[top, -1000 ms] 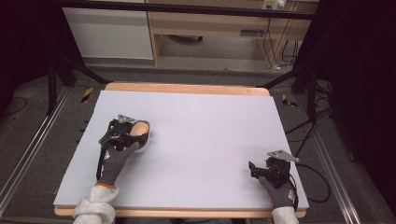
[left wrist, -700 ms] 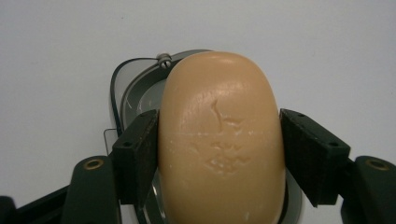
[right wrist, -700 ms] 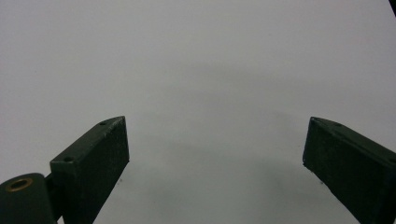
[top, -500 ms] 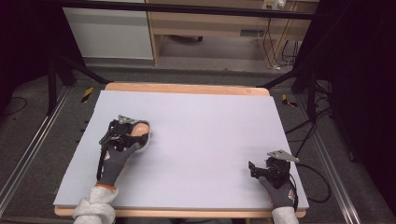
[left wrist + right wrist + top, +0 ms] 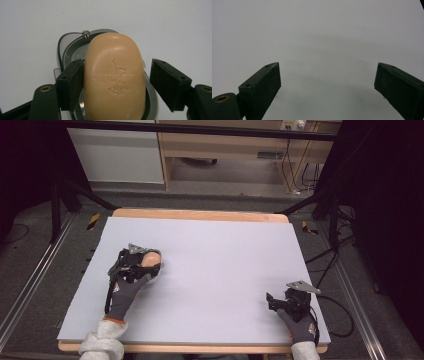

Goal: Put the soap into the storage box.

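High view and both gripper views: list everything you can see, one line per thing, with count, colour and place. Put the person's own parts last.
Soap bar: one, tan-orange, between the left claw's jaws, lying over the dish; one jaw touches it, the other stands apart.
Dish: one, grey with a clear rim, under the soap, on the table's left half.
Table: one, pale lilac-white top with a wooden edge, centre of the high view.
Cabinet: one, white, on the floor beyond the table.
Left claw: one, black, around the soap, jaws open.
Right claw: one, black, near the table's right front corner, jaws wide open over bare tabletop.
Gloved hands: two, dark grey, one on each claw.
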